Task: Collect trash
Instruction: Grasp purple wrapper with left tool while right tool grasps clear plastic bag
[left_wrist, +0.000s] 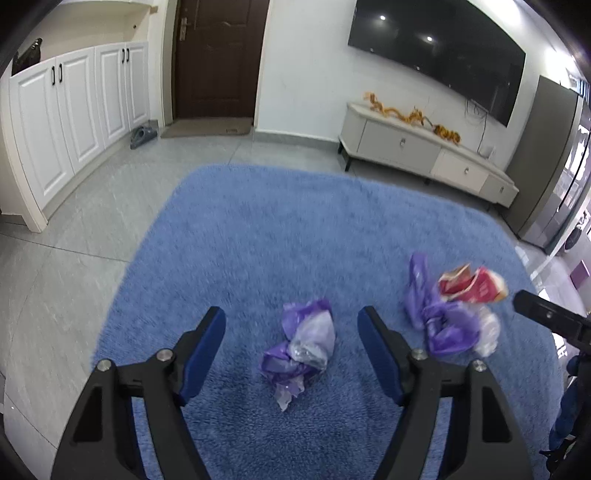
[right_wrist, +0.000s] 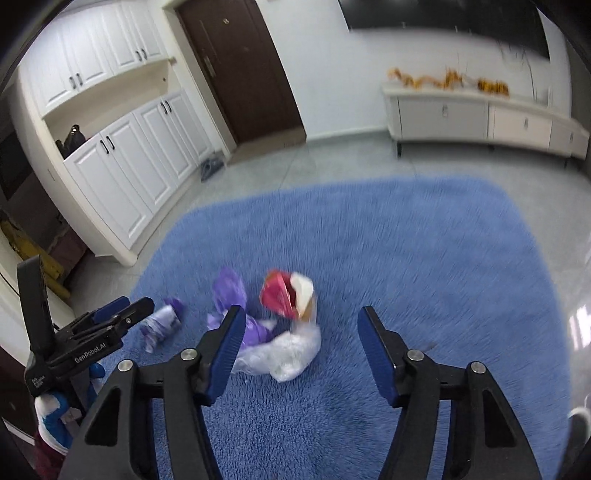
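Observation:
Trash lies on a blue shaggy rug (left_wrist: 295, 229). A crumpled purple and clear wrapper (left_wrist: 301, 347) lies between my left gripper's (left_wrist: 291, 328) open fingers, a little ahead of them. To its right lie a bigger purple and clear bag (left_wrist: 448, 325) and a red and white carton (left_wrist: 472, 284). In the right wrist view my right gripper (right_wrist: 299, 332) is open above the clear bag (right_wrist: 288, 350), with the red carton (right_wrist: 286, 295) just beyond and the small wrapper (right_wrist: 162, 323) to the left. The left gripper (right_wrist: 122, 314) shows at the left, near that wrapper.
A white TV cabinet (left_wrist: 424, 151) with orange decorations stands under a wall TV (left_wrist: 436, 51). White cupboards (left_wrist: 74, 114) line the left wall beside a dark door (left_wrist: 218, 55). Grey tiled floor (left_wrist: 55, 288) surrounds the rug. A grey fridge (left_wrist: 546, 166) stands at the right.

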